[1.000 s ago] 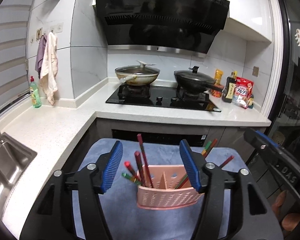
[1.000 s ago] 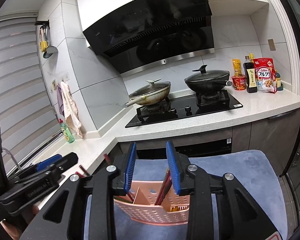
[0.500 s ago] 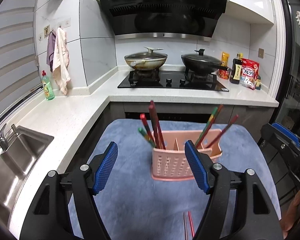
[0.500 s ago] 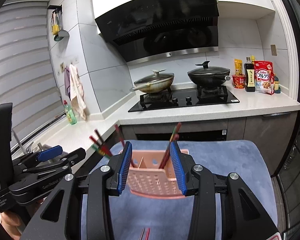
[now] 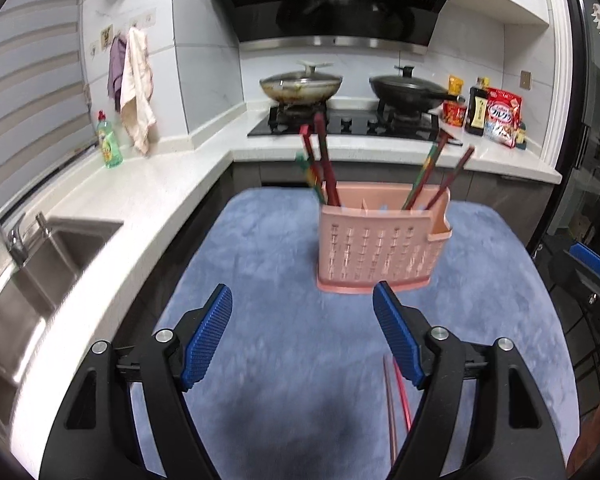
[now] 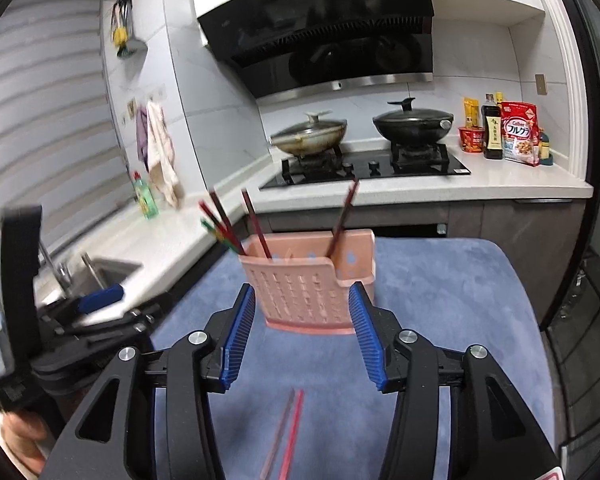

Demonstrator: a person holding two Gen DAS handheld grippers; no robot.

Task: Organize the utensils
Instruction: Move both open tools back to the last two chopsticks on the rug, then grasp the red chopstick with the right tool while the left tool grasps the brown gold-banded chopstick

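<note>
A pink slotted utensil holder (image 5: 380, 248) stands upright on a blue mat (image 5: 268, 288); it also shows in the right wrist view (image 6: 312, 292). Several red and green chopsticks (image 5: 320, 164) lean out of its compartments. A loose pair of red chopsticks (image 5: 396, 400) lies flat on the mat in front of the holder, also seen in the right wrist view (image 6: 288, 432). My left gripper (image 5: 302, 332) is open and empty, short of the holder. My right gripper (image 6: 302, 332) is open and empty, its tips beside the holder's near face, above the loose pair.
A white counter (image 5: 112, 208) wraps the left and back, with a steel sink (image 5: 32, 280), a green soap bottle (image 5: 109, 140), and a black hob (image 5: 352, 124) carrying two lidded pans. Bottles and packets (image 5: 496, 116) stand at the back right.
Both grippers have pulled back from the holder and risen. The right gripper has opened wider. The loose pair of chopsticks on the mat has come into view.
</note>
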